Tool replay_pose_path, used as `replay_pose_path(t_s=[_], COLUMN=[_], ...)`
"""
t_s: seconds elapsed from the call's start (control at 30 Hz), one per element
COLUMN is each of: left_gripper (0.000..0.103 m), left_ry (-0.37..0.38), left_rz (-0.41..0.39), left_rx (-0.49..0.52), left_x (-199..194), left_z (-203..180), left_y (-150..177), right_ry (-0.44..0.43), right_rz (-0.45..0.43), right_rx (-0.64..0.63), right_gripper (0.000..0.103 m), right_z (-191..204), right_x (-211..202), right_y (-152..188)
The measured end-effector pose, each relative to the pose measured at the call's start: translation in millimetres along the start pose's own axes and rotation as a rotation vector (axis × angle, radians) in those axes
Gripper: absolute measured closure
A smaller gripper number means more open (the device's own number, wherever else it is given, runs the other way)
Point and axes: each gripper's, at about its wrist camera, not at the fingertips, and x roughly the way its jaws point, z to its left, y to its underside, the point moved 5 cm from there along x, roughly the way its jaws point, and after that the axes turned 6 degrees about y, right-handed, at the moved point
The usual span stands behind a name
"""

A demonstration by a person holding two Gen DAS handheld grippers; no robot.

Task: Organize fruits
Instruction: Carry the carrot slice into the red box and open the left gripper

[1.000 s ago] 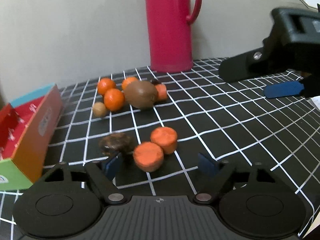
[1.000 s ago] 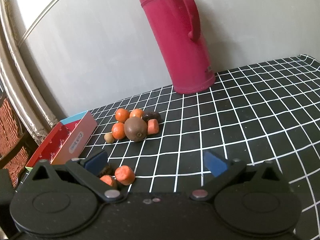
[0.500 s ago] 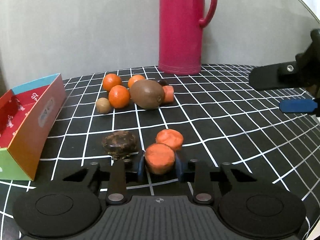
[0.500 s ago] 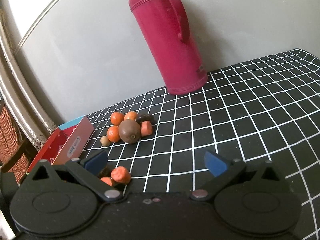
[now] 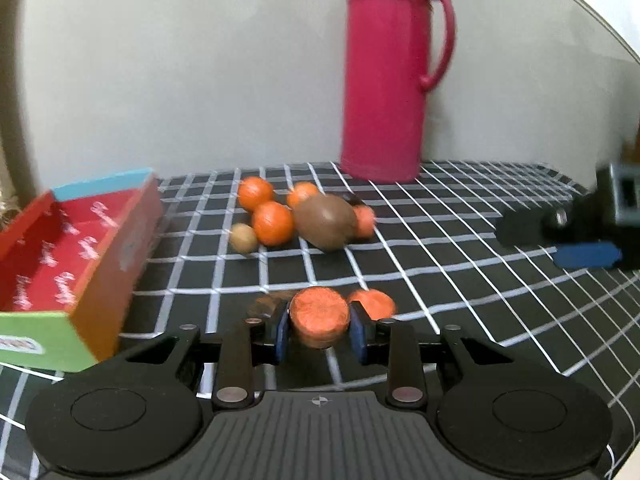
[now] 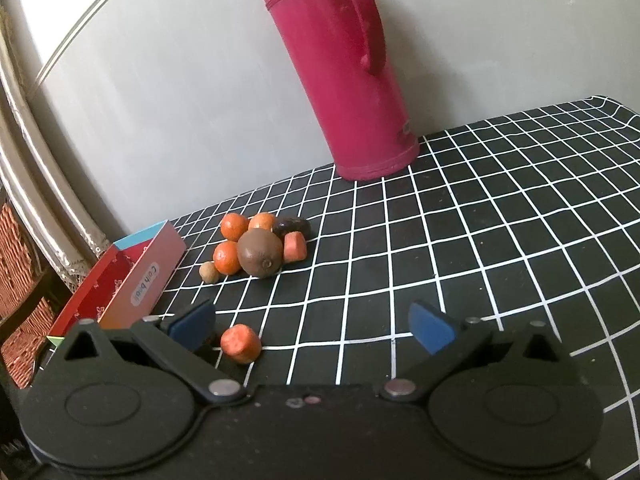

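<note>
My left gripper [image 5: 319, 330] is shut on an orange carrot chunk [image 5: 319, 316] and holds it just above the checked cloth. A second carrot chunk [image 5: 372, 304] lies right behind it; it also shows in the right wrist view [image 6: 241, 343]. A dark brown fruit [image 5: 266, 305] is partly hidden behind the left finger. Farther back is a cluster: a brown kiwi [image 5: 325, 221], three small oranges [image 5: 273, 223], a small tan nut [image 5: 243, 238] and another carrot piece [image 5: 364, 221]. My right gripper [image 6: 312, 322] is open and empty; it also shows at the right in the left wrist view [image 5: 586, 255].
An open red cardboard box [image 5: 60, 248] stands at the left, also seen in the right wrist view [image 6: 132, 280]. A tall pink thermos [image 5: 386, 76] stands at the back against the wall. The black checked cloth [image 6: 460, 240] covers the table.
My left gripper closed on the front carrot chunk and lifted it slightly. The view has tilted up and shifted left. The right gripper stayed open and drew back to the right.
</note>
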Motion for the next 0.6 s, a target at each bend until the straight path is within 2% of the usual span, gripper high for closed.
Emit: replay_pose_path(t_s=[0.13,0.33,0.47,0.6], left_gripper=[0.072,0.072,0.072,0.072], left_ry=[-0.056,-0.190,-0.254,-0.292], left_rz=[-0.057,-0.139,-0.118,-0.070], left_rx=[-0.023,-0.085,-0.144,-0.169], left_x=[-16,-40,-46,-40], left_z=[24,80,122,146], left_y=[-13,-33,-32,-27], right_ry=[-0.005,-0.018,-0.027,-0.038], right_rz=[0.003,0.017,0.029,0.038], right_rx=[-0.013,-0.037,-0.053,-0.077], right_gripper=[0.000,0.000,0.000,0.000], right_z=[6,23,35,52], right_x=[5,15,23,31], right_y=[2,5,7,9])
